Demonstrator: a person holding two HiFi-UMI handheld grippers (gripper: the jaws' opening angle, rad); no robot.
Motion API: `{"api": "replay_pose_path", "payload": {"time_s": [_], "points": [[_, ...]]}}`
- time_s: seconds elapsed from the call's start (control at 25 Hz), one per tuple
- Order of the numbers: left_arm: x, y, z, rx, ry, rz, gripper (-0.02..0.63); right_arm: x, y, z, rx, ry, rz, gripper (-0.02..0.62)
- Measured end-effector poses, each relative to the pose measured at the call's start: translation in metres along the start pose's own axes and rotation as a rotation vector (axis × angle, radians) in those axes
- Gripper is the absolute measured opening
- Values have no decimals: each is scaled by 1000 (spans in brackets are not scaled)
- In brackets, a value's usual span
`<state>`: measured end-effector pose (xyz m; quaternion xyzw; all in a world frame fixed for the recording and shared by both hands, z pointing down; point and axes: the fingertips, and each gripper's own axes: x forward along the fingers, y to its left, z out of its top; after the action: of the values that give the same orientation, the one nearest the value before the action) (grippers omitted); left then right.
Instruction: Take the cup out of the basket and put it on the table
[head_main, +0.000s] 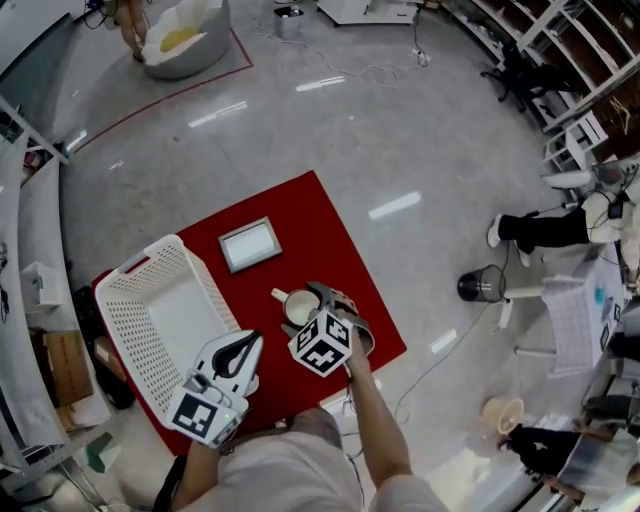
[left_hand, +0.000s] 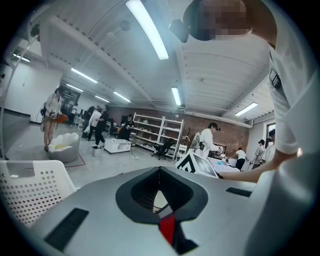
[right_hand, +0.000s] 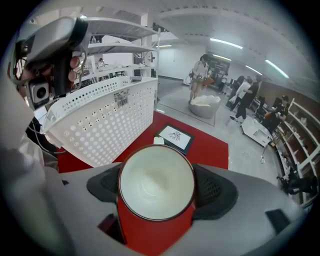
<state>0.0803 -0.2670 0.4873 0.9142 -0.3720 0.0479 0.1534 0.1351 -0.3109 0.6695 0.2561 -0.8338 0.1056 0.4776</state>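
In the head view the near side of the cup (head_main: 297, 306) is covered by the marker cube (head_main: 322, 345) of the right gripper (right_hand: 156, 186). Whether the cup's base is set on the red desk (head_main: 330, 225) cannot be told. The cup is seen out of the basket (head_main: 160, 310), toward the desk's near right corner, and is clamped at its sides between that gripper's jaws. The basket's near corner is hidden by the left gripper (left_hand: 160, 172), whose jaws are pressed together at the tips with nothing gripped. The basket is placed along the left edge. A framed tablet (head_main: 250, 243) lies by the far edge, apart from the cup. A black bin (head_main: 481, 285) stands on the floor beyond the right edge.
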Motion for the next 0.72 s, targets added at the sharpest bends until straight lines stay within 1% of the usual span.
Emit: {"api": "replay_pose_path", "payload": {"time_s": [0.16,0.32,0.72], "points": [[3,-2,-1,-5,9,-3,11,12,0,-10,8,11,-5,407],[4,-2,-1,-4,7,-9,11,29,0,-20,-8,37,-18,407],[7,-5,-2,-13,21,-5,11,53,-4,-42,-6,86,-20,407]]}}
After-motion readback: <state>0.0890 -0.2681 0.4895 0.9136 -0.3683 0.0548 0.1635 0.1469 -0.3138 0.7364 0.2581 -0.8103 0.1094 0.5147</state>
